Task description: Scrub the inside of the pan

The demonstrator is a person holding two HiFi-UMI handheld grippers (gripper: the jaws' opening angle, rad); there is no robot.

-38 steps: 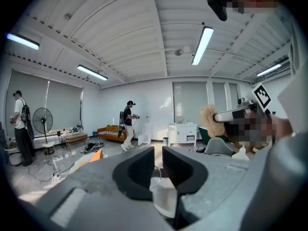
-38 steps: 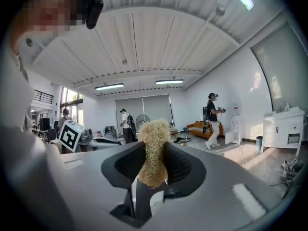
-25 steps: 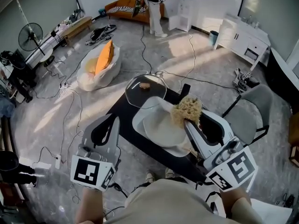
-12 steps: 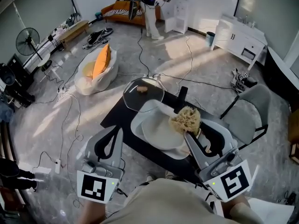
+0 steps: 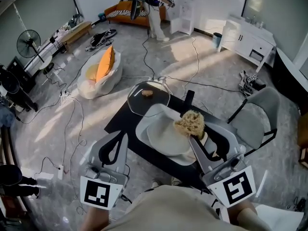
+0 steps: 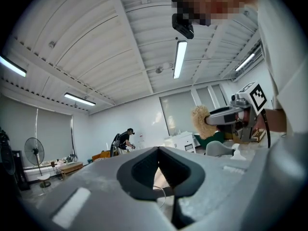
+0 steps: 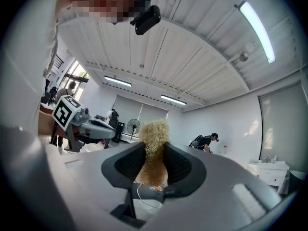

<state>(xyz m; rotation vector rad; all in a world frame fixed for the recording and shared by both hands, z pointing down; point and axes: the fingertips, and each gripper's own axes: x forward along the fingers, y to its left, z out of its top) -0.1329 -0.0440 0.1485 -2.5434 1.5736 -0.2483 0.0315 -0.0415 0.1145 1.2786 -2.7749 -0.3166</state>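
Note:
A pale, shallow pan (image 5: pixel 161 139) lies on a low black table (image 5: pixel 124 118), its dark handle (image 5: pixel 188 98) pointing away from me. My right gripper (image 5: pixel 196 131) is shut on a tan, fuzzy scrubber (image 5: pixel 190 121) that hangs over the pan's right rim. In the right gripper view the scrubber (image 7: pixel 154 143) is pinched between the two dark pads, with the right gripper (image 7: pixel 154 152) tilted up toward the ceiling. My left gripper (image 5: pixel 115 139) is shut and empty, left of the pan near the table's edge. In its own view the left gripper (image 6: pixel 161 152) shows its jaws together.
A glass lid (image 5: pixel 156 102) with a brown knob lies just beyond the pan. A grey chair (image 5: pixel 260 115) stands to the right. A white beanbag with an orange cushion (image 5: pixel 102 65) sits at the left. Cables cross the floor, and a person (image 5: pixel 155 4) stands at the back.
The right gripper has shifted a little with the scrubber, from above the pan's right edge to slightly nearer me. The left gripper has edged closer to the table. My view has tilted a little.

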